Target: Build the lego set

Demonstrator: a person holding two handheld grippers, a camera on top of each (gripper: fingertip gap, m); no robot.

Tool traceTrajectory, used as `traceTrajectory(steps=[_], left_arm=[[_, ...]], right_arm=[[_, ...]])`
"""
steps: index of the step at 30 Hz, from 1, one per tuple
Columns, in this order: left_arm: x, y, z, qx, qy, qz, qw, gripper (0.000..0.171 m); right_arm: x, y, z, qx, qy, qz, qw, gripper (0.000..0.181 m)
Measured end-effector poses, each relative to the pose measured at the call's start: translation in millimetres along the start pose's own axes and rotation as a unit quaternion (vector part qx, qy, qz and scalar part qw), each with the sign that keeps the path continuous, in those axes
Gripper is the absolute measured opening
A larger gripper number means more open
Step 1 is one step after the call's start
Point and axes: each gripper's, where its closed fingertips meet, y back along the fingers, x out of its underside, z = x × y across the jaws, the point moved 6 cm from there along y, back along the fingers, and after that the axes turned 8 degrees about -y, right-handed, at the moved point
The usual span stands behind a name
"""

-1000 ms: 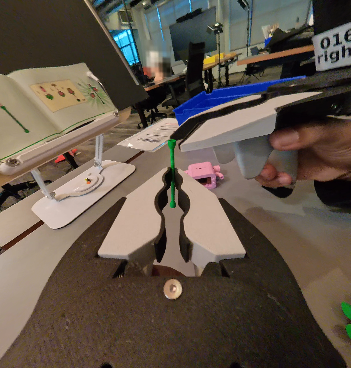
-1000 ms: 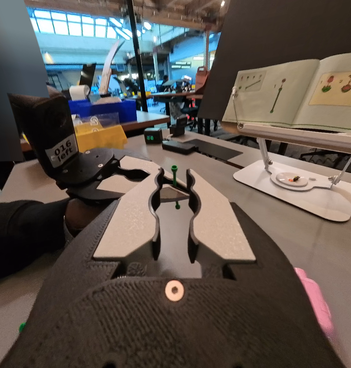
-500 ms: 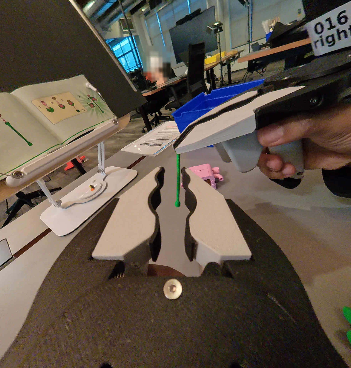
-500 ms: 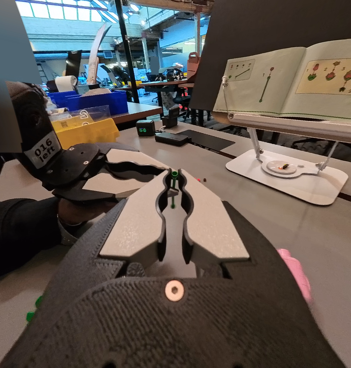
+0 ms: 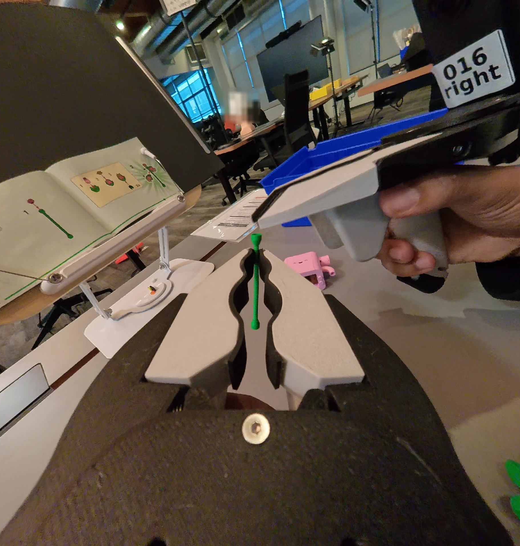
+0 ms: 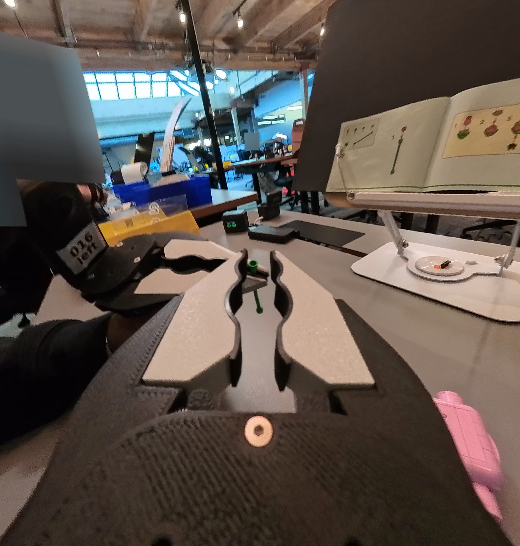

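A thin green lego stem [image 5: 256,289] stands upright, gripped near its top between the tips of my left gripper [image 5: 256,251], which is shut on it above the grey table [image 5: 400,369]. My right gripper [image 6: 256,254] is slightly open and empty. Its tips [image 5: 256,218] hover just above the stem's top cup, apart from it. In the right wrist view the stem [image 6: 257,298] shows through the gap between my right fingers, held by the left gripper [image 6: 194,266]. The open instruction booklet [image 5: 75,206] rests on a white stand.
A pink lego figure [image 5: 307,266] lies on the table beyond the left gripper and beside the right one [image 6: 471,443]. Green leaf pieces [image 5: 518,478] lie at the right edge. The stand's white base [image 6: 444,274], a blue bin [image 5: 326,153] and a plastic bag [image 5: 235,218] sit farther back. My left and right fingertips are right by each other. Left tips and right tips are each some 15 centimetres from the pink lego figure [image 5: 307,266].
Half a second ago my right gripper was shut on the stem and my left was open. Now the left has closed on the stem and the right has opened and lifted off it.
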Motion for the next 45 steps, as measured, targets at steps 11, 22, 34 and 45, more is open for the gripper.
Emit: traceTrajectory(steps=[11, 22, 34, 45], left_arm=[[2.1, -0.4, 0.5, 0.001, 0.002, 0.003, 1.0, 0.0], [-0.6, -0.9, -5.8, 0.019, -0.002, -0.007, 1.0, 0.0], [-4.0, 0.2, -5.7, 0.023, 0.01, -0.021, 0.999, 0.004], [-6.8, 2.2, -2.5, 0.006, 0.003, -0.022, 1.0, 0.0]], right_arm=[[-4.6, 4.5, -0.7, -0.029, -0.052, -0.026, 0.998, 0.015], [8.0, -2.9, 3.9, -0.011, -0.004, 0.023, 1.0, 0.004], [5.8, -1.0, 0.2, -0.02, -0.04, 0.013, 0.999, 0.003], [4.9, -1.7, 0.7, -0.016, -0.039, 0.002, 0.999, 0.013]])
